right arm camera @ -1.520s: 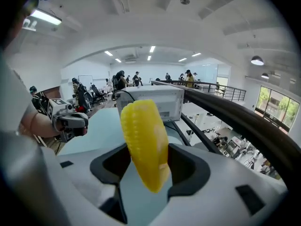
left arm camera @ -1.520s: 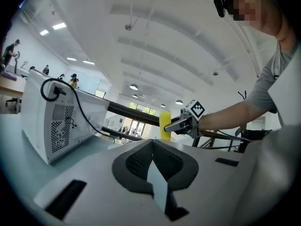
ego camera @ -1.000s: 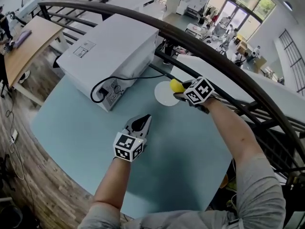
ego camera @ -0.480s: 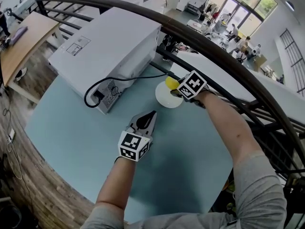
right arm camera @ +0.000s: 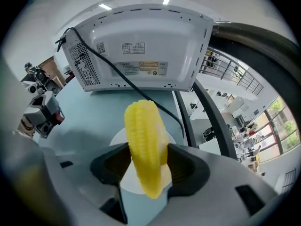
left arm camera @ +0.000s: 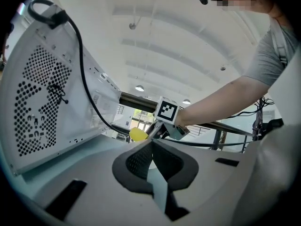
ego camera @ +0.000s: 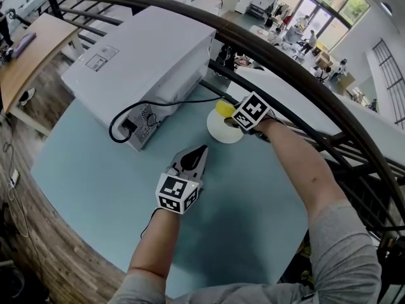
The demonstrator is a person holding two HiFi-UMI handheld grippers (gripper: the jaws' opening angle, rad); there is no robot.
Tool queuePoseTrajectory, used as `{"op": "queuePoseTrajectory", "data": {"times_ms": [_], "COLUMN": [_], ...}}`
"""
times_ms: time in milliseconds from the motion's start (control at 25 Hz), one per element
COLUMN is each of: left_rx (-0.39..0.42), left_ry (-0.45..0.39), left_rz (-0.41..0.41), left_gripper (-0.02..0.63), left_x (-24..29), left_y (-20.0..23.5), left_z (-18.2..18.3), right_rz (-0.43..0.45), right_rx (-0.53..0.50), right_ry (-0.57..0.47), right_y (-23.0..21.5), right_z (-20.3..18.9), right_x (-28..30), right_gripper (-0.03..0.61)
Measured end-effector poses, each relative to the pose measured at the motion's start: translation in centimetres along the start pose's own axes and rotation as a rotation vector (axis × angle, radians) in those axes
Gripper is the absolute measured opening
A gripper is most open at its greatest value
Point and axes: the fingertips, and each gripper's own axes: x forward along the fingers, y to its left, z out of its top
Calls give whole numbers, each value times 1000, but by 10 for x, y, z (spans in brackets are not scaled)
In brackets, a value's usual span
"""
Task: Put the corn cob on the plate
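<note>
A yellow corn cob (right arm camera: 145,145) is pinched across its middle between the two dark pads of the right gripper (right arm camera: 148,166), which is pointed steeply downward. The cob is held lengthwise, one end reaching out past the jaw tips and the other hanging back between the jaws. Directly beneath the jaws and the cob a round white plate (right arm camera: 117,142) is seen lying flat on the pale blue-green round tabletop (ego camera: 95,170). Whether the cob touches the plate cannot be told. Beyond the jaw tips the perforated rear of a boxy white microwave oven (right arm camera: 141,46) is faced, and its black power cable (right arm camera: 117,74) is trailed across the table towards the plate. To the right of these jaws a dark curved metal railing (right arm camera: 263,46) is passed. The left gripper (left arm camera: 151,147) is held almost level above the table, its jaws pressed together at the tips with nothing between them. Straight ahead of those tips the cob and the marker cube of the right gripper are seen.
</note>
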Motion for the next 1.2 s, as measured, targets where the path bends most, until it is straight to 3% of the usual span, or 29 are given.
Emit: {"op": "queuePoseTrajectory", "data": {"times_ms": [240,680,920,1200], "left_rx": [31,6,1,4], "left_ry": [5,-3,2,-5], "left_rz": [4,4,4,-8], "left_gripper": [18,18,18,18], "left_x": [1,5,8,12], "left_y": [1,3,5,2], "left_z": [-1,-8,-11,-8], "right_rz": [-28,-46,-39,-23], "right_rx": [-10,-59,-39,-92], "right_ry": [-3,16,-31,-7], "right_y": [0,3,4,12], "right_z": [-1,-8,-5,-16], "right_x": [9,26,29,36], "right_gripper": [244,236,238,304]}}
